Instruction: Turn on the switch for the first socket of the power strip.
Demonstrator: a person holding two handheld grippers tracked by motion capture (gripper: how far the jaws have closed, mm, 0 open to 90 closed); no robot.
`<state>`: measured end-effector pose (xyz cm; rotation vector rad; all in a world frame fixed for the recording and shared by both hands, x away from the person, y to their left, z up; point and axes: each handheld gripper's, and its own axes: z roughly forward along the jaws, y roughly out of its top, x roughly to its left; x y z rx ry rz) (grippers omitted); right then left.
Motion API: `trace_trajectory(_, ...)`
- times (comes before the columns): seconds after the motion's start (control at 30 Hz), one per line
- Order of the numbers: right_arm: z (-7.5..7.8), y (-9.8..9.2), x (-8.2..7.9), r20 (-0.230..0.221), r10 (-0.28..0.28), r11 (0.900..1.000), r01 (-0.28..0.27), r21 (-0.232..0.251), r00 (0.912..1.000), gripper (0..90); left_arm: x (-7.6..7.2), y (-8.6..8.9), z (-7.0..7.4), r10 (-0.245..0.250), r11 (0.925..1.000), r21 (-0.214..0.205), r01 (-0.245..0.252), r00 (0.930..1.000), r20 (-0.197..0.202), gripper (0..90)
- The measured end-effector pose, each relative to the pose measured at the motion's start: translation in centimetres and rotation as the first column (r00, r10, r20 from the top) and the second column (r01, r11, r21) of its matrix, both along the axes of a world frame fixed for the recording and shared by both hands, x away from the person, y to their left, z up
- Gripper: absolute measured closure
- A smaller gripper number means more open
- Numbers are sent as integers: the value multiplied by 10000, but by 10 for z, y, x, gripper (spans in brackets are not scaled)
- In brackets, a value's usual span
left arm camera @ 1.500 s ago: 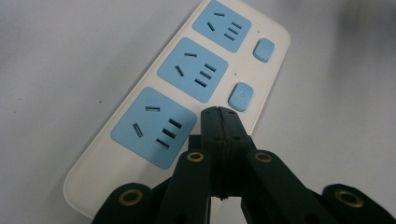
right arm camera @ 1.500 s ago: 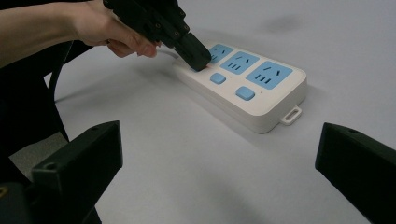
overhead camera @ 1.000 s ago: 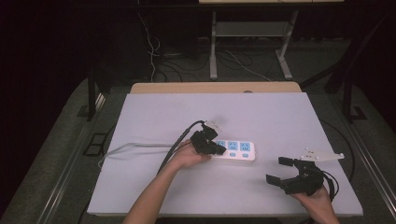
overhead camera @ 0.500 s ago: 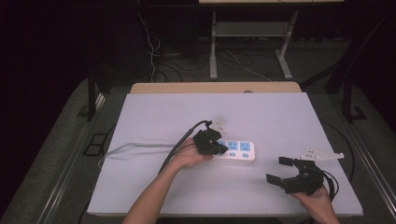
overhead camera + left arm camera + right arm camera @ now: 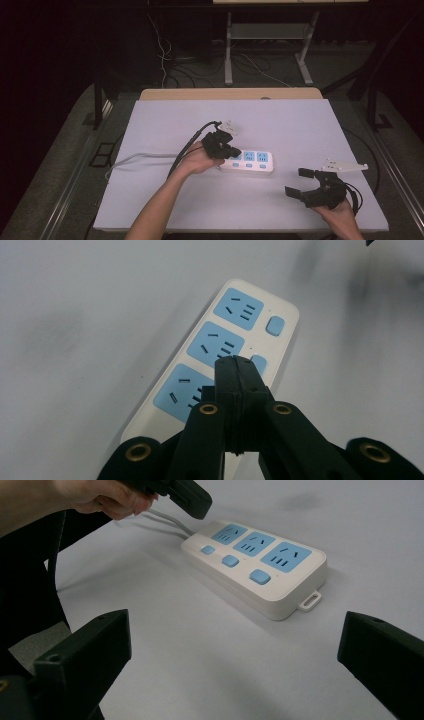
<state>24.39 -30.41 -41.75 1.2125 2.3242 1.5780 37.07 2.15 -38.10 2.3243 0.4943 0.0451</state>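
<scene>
A white power strip (image 5: 247, 162) with three blue sockets and three blue switches is laid flat near the middle of the table (image 5: 300, 125), its cord led off to the left. The left gripper (image 5: 235, 371) is held just above the strip with jaws pressed together on nothing, apparently as a blunt tip for pressing a switch. The right gripper (image 5: 301, 181) is kept well apart, jaws spread. No brand or lettering can be read.
</scene>
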Motion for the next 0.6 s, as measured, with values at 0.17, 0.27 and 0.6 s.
trace_trajectory(0.17, 0, 0, 0, -20, -13, 10000, 13, -2, 10000, 4, -2, 8, 8, 35, 9999, -150, -35, 10000, -17, 892)
trace_trajectory(0.27, 0, 0, 0, -21, -16, 10000, 16, 9, 10000, 4, -3, 12, 12, 89, 9998, -158, -89, 10000, -24, 891)
trace_trajectory(0.6, 0, 0, 0, -27, -23, 10000, 23, 27, 10000, 4, -6, 32, 28, 405, 9973, -607, -402, 9992, 36, 818)
